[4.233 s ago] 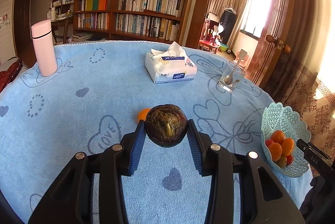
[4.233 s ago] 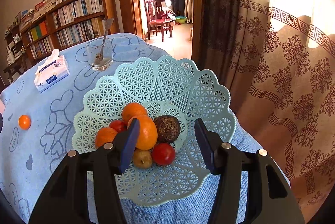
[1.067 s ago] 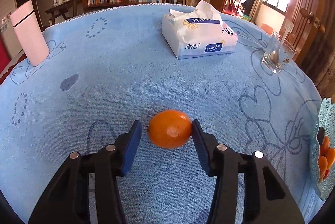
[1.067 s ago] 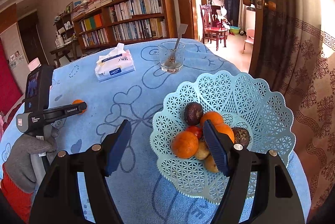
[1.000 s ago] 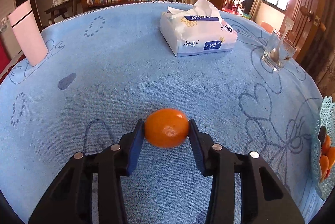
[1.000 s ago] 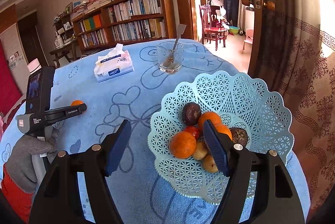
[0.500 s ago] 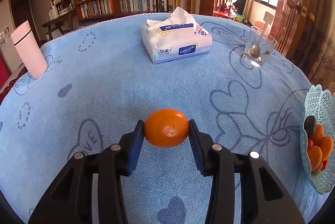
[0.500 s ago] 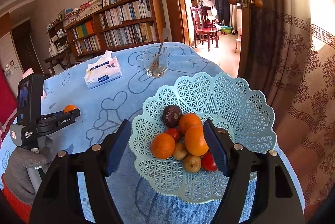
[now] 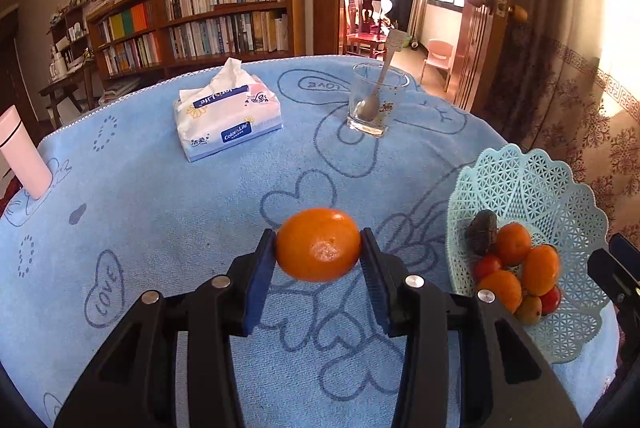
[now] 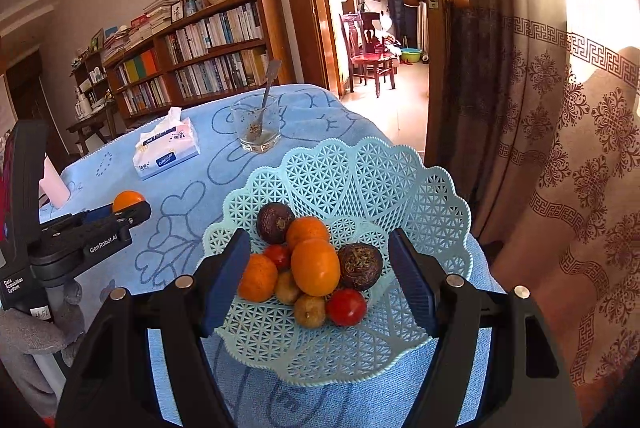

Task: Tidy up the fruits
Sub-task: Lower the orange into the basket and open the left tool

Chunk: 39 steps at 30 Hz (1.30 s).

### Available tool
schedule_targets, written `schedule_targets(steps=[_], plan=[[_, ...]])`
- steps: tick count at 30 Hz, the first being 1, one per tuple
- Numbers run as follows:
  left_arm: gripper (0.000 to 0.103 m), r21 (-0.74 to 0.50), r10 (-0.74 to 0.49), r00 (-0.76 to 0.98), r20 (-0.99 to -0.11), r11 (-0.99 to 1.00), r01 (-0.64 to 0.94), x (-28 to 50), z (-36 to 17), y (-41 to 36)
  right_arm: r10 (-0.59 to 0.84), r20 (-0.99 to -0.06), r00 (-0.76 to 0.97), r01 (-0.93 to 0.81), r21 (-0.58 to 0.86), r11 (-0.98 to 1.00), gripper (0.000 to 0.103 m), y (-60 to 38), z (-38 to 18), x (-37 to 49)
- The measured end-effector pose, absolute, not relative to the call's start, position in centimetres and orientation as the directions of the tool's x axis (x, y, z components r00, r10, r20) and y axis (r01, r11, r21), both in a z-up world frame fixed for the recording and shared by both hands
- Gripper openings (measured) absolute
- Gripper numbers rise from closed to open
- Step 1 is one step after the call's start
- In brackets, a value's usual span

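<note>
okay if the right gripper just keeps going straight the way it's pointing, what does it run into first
Most likely the fruit pile in the basket: the open right gripper points down at it, with the large orange between its fingers in the picture. Depth is unclear, so the basket's near rim might touch first.

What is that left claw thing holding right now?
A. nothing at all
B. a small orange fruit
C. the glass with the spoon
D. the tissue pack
B: the left gripper has both blue pads pressed against the small orange fruit, which hangs above the blue cloth short of the fruit basket.
</note>
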<state>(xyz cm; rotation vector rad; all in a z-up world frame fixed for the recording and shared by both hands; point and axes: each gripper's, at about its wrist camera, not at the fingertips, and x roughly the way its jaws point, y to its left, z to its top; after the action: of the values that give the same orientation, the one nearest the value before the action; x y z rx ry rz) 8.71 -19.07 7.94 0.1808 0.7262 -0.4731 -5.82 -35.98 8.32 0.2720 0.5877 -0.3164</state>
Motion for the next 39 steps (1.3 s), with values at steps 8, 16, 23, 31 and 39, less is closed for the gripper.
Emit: schedule_targets(steps=[8,16,23,31,39], plan=[[0.043,-0.055,-0.471,0.573,-0.671,0.802,0.595,5.9,9.1,-24.4,-0.260,-0.591,0.763,0.417,0.143,0.898,0.073,-38.4,7.8,-7.3],[0.056,-0.084,-0.525,0.516,-0.677,0.751,0.655,3.9,8.9,-27.7,-0.285,-0.608,0.741,0.457,0.147,0.877,0.081,-40.3,7.0,-8.3],[0.082,-0.042,-0.517,0.551,-0.655,0.754,0.656,3.2,9.5,-27.6,-0.291,-0.595,0.749,0.432,0.105,0.896,0.097,-39.9,7.0,-9.0],[0.098,0.079,-0.454,0.645,-0.614,0.778,0.623,2.2,9.7,-25.5,-0.230,-0.621,0.749,0.373,0.108,0.922,0.100,-38.7,6.4,-9.1],[0.098,0.218,-0.346,0.725,-0.596,0.799,0.560,0.9,8.5,-24.4,-0.204,-0.624,0.754,0.340,0.106,0.934,0.100,-37.4,6.0,-9.7]])
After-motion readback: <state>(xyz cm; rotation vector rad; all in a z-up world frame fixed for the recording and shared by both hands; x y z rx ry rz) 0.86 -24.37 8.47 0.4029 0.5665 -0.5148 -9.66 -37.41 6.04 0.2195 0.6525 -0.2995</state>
